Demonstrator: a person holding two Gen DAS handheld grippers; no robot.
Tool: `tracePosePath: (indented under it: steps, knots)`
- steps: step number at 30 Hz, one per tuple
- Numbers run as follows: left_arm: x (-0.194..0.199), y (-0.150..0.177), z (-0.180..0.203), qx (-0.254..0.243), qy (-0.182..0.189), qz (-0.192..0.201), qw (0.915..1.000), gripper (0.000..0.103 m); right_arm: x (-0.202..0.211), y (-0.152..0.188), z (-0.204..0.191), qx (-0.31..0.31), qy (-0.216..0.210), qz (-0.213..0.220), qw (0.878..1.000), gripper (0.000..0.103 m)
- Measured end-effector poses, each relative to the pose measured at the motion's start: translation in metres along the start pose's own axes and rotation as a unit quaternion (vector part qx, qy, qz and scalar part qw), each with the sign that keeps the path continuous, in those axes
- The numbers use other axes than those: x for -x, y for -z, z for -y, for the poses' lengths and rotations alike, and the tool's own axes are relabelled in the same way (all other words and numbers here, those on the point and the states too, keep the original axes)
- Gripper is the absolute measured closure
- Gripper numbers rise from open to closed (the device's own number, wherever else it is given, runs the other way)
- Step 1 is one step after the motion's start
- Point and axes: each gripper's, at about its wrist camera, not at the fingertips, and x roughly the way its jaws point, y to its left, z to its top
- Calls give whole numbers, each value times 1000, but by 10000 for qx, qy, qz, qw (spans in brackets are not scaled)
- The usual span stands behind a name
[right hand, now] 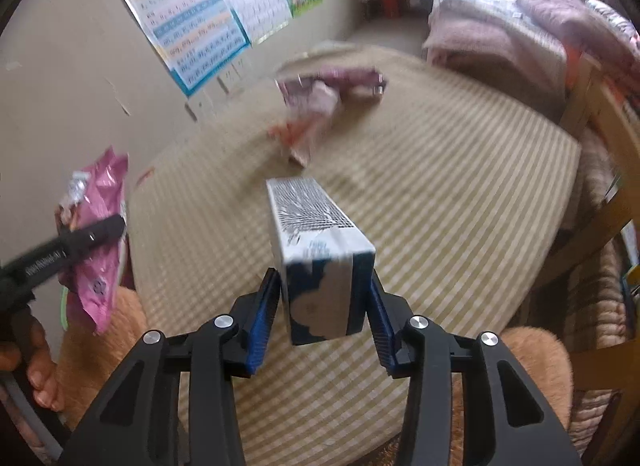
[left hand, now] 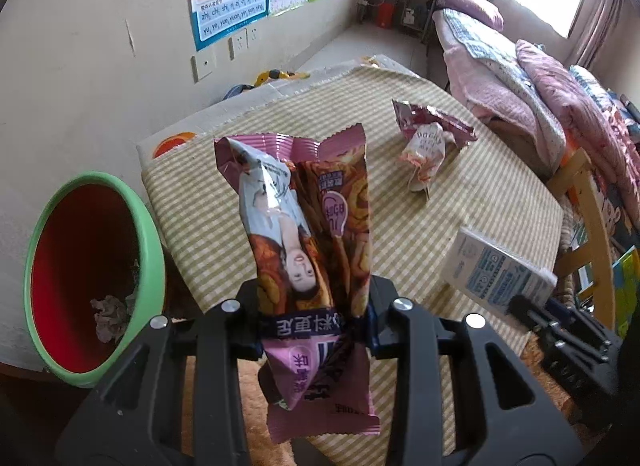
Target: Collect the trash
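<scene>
The left gripper (left hand: 314,324) pinches a pink snack wrapper (left hand: 304,234) between closed-in fingers; the right gripper (right hand: 326,306) clamps a small carton (right hand: 320,262) between its blue pads, above the striped table (right hand: 460,205).

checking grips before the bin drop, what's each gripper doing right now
Left gripper: shut on the pink wrapper.
Right gripper: shut on the carton, lifted off the table.
</scene>
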Motion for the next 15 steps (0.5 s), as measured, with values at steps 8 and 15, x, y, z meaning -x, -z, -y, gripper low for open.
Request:
tracePosePath:
  steps: [8,15]
  knots:
    - [12,2,-22,215,100,129,9996,69,22,-14,-35,443,33,275,9986,66]
    - [19,5,-47,441,92,227,9987,69,27,-25,-62,704,18,318,9970,66]
